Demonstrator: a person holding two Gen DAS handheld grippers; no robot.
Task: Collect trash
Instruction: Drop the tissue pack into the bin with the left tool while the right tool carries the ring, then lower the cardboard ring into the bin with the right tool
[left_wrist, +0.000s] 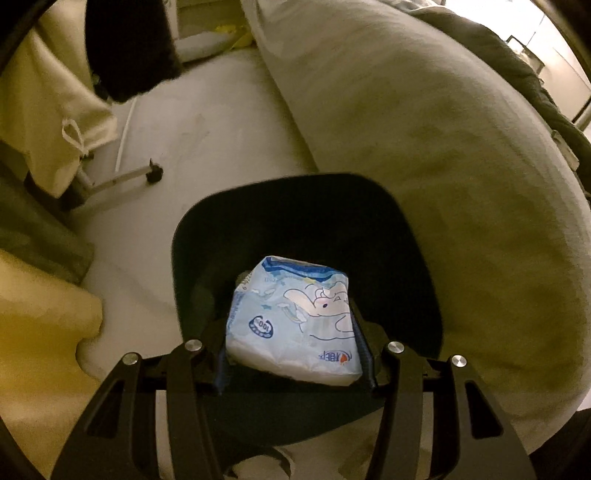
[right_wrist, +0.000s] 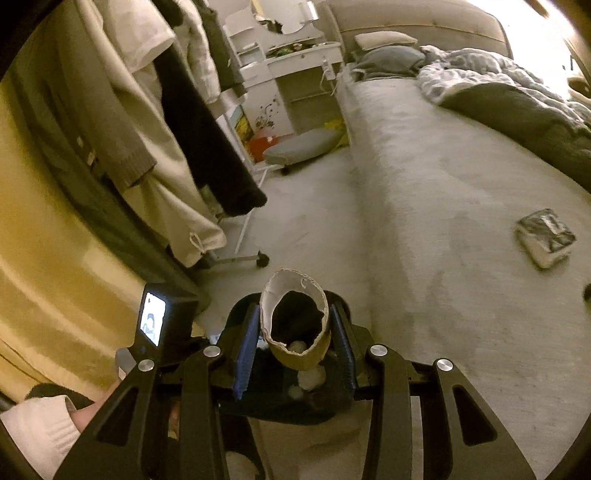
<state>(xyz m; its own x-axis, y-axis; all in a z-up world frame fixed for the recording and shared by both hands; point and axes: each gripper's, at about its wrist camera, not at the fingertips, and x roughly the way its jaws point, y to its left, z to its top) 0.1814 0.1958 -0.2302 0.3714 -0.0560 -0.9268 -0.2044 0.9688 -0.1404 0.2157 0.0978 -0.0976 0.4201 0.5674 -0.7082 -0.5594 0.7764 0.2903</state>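
My left gripper (left_wrist: 295, 350) is shut on a light blue tissue pack (left_wrist: 293, 321) printed with a cartoon elephant. It holds the pack over the open mouth of a black trash bin (left_wrist: 399, 236) on the floor beside the bed. My right gripper (right_wrist: 295, 332) is shut on a cardboard tube (right_wrist: 293, 317), squeezed between the blue pads (right_wrist: 245, 354). It is held above the same black bin (right_wrist: 280, 406), where white crumpled paper (right_wrist: 310, 378) lies inside. A silver foil packet (right_wrist: 546, 236) lies on the bed at the right.
The bed (right_wrist: 443, 177) fills the right side, with a rumpled duvet (right_wrist: 498, 85) at its far end. A clothes rack with hanging garments (right_wrist: 177, 122) stands at the left, its wheeled foot (right_wrist: 262, 258) near the bin. A grey cushion (right_wrist: 299, 147) lies on the floor further back.
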